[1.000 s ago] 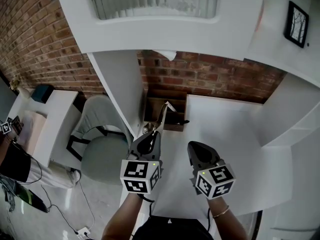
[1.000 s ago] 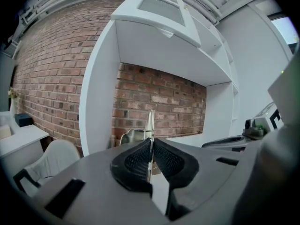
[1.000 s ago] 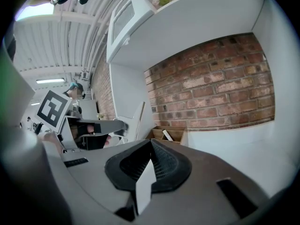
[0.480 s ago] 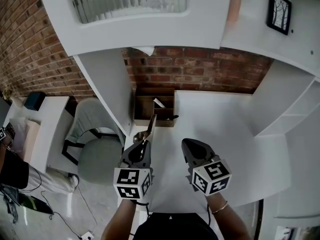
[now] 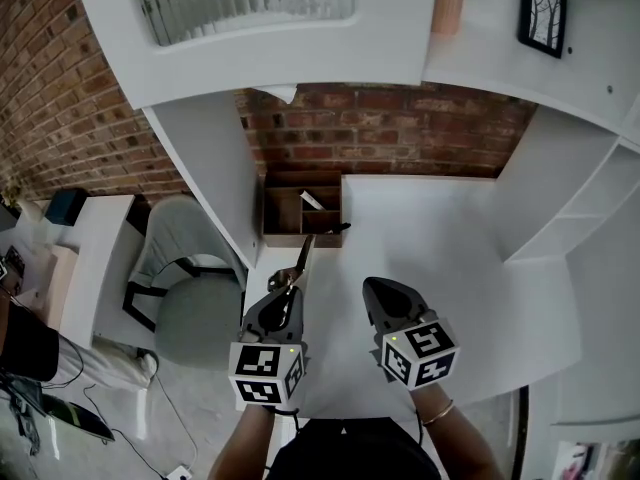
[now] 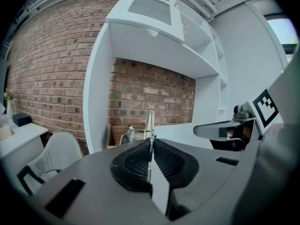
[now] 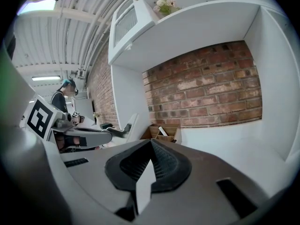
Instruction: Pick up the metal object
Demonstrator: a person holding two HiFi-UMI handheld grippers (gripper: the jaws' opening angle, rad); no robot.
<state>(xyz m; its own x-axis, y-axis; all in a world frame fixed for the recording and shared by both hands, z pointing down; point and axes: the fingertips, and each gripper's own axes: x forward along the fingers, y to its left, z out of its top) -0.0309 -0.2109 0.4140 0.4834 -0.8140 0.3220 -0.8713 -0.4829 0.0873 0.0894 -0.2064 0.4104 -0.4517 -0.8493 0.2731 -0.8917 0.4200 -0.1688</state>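
My left gripper (image 5: 284, 298) is shut on a thin metal object (image 5: 300, 260), a shiny tool with a long flat blade. The blade sticks out ahead of the jaws, and its tip points at the wooden organizer box (image 5: 301, 211). In the left gripper view the metal object (image 6: 149, 123) rises edge-on from between the ribbed pads of that gripper (image 6: 151, 142). My right gripper (image 5: 384, 290) hovers over the white desk (image 5: 440, 258) beside the left one, its jaws (image 7: 151, 142) shut on nothing. The box (image 7: 164, 131) stands against the brick wall and holds a few small items.
A white upright panel (image 5: 205, 178) bounds the desk on the left, with a grey chair (image 5: 195, 288) beyond it. White shelves (image 5: 570, 228) close in the right side. A person (image 5: 25, 338) stands at the far left by another table.
Both grippers have drawn back from the wooden box toward me. The metal object's tip, earlier over the box, now sits short of its front edge. The left jaws stay shut on it.
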